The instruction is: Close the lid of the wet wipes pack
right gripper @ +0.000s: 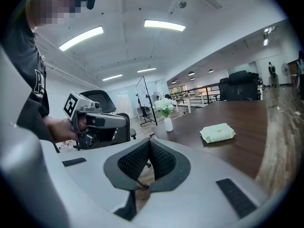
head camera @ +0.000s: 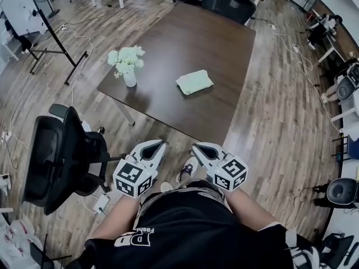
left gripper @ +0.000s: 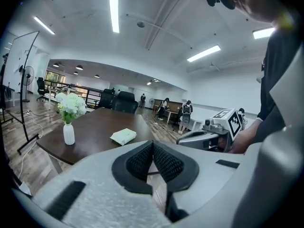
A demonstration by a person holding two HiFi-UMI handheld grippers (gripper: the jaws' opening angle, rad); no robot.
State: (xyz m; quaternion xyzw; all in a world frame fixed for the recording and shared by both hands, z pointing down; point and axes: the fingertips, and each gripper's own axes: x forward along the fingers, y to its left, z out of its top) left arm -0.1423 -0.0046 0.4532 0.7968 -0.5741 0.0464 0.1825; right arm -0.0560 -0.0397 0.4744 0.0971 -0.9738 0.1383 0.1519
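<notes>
Closing the lid well, I judge, means first bringing both tools over the dark brown wooden table (head camera: 185, 38), steadying the pale green soft wet wipes pack (head camera: 194, 82) with one and pressing its flap flat with the other. At lower centre, the left gripper (head camera: 152, 149) and right gripper (head camera: 204, 150) have jaws pressed together on nothing. The pack lies well ahead, mid-table.

The right tongs (right gripper: 149, 145) are closed and empty, well apart from the wet wipes pack (right gripper: 217, 132) on the table (right gripper: 242, 148).
</notes>
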